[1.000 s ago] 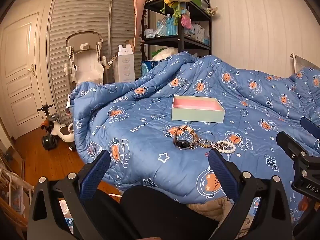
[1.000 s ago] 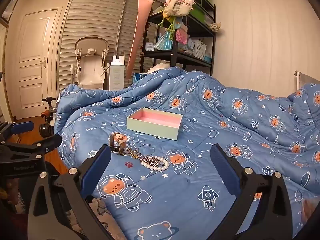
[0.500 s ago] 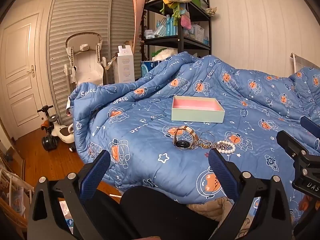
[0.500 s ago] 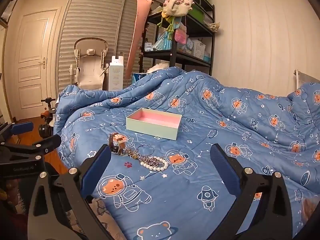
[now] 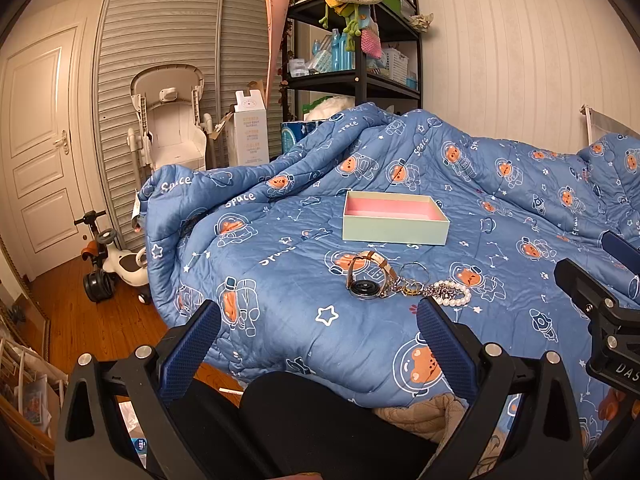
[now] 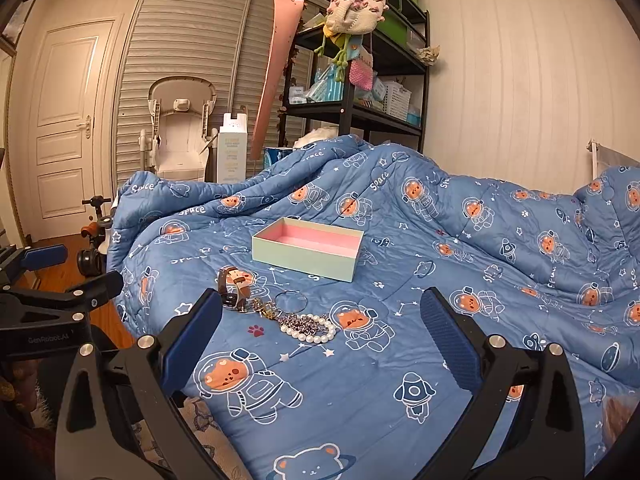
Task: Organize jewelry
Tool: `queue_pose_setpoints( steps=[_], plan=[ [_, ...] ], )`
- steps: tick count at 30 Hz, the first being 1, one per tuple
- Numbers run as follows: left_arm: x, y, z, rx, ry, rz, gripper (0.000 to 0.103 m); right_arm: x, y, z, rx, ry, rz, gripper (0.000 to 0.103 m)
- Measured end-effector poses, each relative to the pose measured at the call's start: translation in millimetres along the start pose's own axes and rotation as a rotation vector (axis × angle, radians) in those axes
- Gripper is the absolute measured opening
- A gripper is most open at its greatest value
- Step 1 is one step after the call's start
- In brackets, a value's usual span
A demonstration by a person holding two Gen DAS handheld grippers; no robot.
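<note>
Two spread, empty grippers (image 5: pixel 318 346) (image 6: pixel 322 336) before jewelry (image 6: pixel 276 310) beside box (image 6: pixel 308 254).

Quilted matt cloth duvet (image 5: pixel 280 280), matt card box (image 5: pixel 394 230), glossy pearl bracelet (image 6: pixel 316 330), wood floor (image 5: pixel 100 320)

The tangled cluster of gold-toned chain links (image 5: pixel 412 287) between the leather-strapped wristwatch (image 5: pixel 366 276) and the white pearl bracelet (image 5: pixel 452 294) is too small to tell apart piece by piece. From the right wrist camera, the near left blue-padded gripper finger (image 6: pixel 192 340) covers part of the watch. The bottles and packets on the tall black metal shelf (image 5: pixel 356 80) at the far side are blurred, their labels unreadable. The printing on the white upright carton (image 5: pixel 251 134) is illegible. The blue bear-patterned quilt (image 6: pixel 440 360) runs off the right and bottom edges. The white ride-on toy (image 5: pixel 116 268) is partly hidden behind the quilt's left corner.
</note>
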State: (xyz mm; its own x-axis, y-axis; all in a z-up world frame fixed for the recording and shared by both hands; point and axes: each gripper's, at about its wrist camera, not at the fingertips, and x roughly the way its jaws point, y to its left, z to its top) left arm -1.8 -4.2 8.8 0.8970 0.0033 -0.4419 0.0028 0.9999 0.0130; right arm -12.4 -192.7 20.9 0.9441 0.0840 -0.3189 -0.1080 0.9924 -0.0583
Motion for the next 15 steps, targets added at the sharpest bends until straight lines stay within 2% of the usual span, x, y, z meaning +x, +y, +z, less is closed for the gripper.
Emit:
queue_pose_setpoints(
  steps=[15],
  plan=[
    [3.0,-1.4,-2.6,0.002,0.000,0.000,0.096,-0.3,-0.4,-0.4,0.000,-0.002,0.000,0.098]
  ],
)
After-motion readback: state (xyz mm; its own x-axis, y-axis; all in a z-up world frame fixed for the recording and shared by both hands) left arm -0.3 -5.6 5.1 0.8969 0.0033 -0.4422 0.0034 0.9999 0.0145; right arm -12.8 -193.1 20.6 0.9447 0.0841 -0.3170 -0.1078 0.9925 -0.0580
